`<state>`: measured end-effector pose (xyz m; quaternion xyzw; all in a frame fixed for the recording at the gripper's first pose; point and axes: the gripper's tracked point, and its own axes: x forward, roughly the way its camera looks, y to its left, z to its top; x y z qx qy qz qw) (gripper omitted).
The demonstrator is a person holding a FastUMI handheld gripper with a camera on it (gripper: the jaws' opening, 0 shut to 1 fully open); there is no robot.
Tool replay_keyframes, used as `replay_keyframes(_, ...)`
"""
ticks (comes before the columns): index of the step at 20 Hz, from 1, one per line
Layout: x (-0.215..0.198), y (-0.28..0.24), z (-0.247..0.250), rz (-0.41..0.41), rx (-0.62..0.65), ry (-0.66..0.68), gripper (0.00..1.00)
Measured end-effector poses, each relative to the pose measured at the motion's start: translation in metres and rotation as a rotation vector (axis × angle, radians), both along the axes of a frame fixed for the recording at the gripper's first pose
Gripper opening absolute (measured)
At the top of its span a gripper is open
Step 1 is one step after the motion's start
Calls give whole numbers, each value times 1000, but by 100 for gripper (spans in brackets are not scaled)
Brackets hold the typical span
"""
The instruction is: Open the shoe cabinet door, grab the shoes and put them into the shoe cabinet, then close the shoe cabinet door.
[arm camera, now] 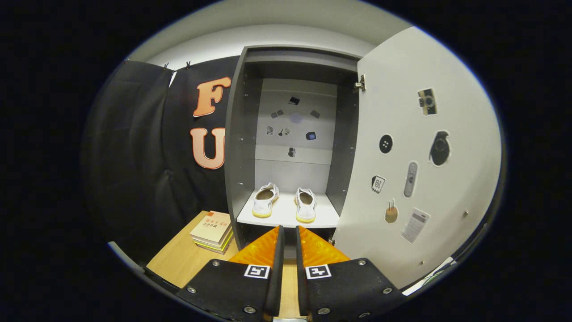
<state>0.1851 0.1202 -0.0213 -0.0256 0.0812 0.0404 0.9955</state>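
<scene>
Gripper view: the shoe cabinet [241, 134] stands in the centre of the frame, tall, dark-sided, its door [415, 147] swung wide open and filling the right half, with a hinge [360, 83] showing at the door's upper inner corner. Stickers [439, 148] dot the door's inner face. Both shoes are already in: left shoe [265, 200] and right shoe [306, 205] sit side by side, apart, on the pale shelf [286, 217] in the lower middle of the frame, heels toward the camera, toes toward the back panel [295, 134]. The gripper [289, 229] sits at bottom centre, fingers drawn nearly together with only a slim gap and nothing held between them; tips just short of the shelf's front edge, aimed between the two shoes. A stack of books [212, 231] lies on the wooden table [178, 264] at lower left, beside the cabinet's foot. Judgement: placing looks done; closing the door is what remains. The door reads as a flat rigid panel, light to swing on its hinge, smooth-faced and likely slippery, with no handle visible from here. Pinching it seems unnecessary; better to push with the nearly shut fingers on the face or free edge, far from the hinge, where little force is needed. The shoes look soft, light, canvas-like; the heel collar would be the natural hold if either needs shifting inward.
</scene>
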Motion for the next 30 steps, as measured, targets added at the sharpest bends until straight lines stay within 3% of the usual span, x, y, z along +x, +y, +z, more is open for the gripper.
replay_keyframes(10,-102,-41,-21,-67,51,11,30)
replay_keyframes(16,-137,-123,-23,-157,100,18,38)
replay_keyframes(23,-131,-216,-34,-216,149,28,44)
replay_keyframes(30,-71,-269,-45,-146,182,50,49)
